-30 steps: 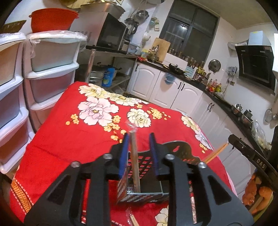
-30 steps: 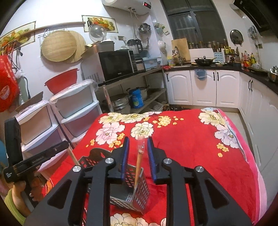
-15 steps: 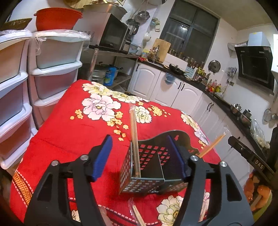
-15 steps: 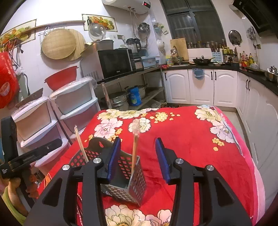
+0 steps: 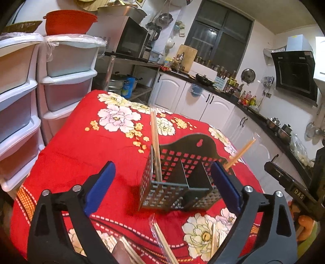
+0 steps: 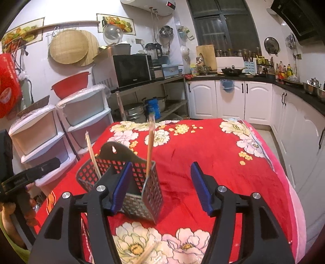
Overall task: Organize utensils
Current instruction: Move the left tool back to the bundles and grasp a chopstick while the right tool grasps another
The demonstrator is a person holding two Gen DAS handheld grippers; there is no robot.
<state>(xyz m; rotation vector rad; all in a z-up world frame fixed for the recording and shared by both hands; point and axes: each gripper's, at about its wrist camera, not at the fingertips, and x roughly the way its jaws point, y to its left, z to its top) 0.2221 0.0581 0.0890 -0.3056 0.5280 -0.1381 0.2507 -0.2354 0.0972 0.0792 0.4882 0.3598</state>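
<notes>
White letters "DAS" show on the black handle of the other handheld tool at the right edge of the left wrist view. Up on the white wall-mounted water heater, a red digital display glows, digits too small to read. The black microwave's door badge is illegible.

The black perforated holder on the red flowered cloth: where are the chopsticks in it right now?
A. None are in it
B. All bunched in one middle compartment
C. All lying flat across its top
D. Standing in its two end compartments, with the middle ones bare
D: in the left wrist view one pair of chopsticks stands in the left end of the holder and another pair leans out of the right end.
</notes>
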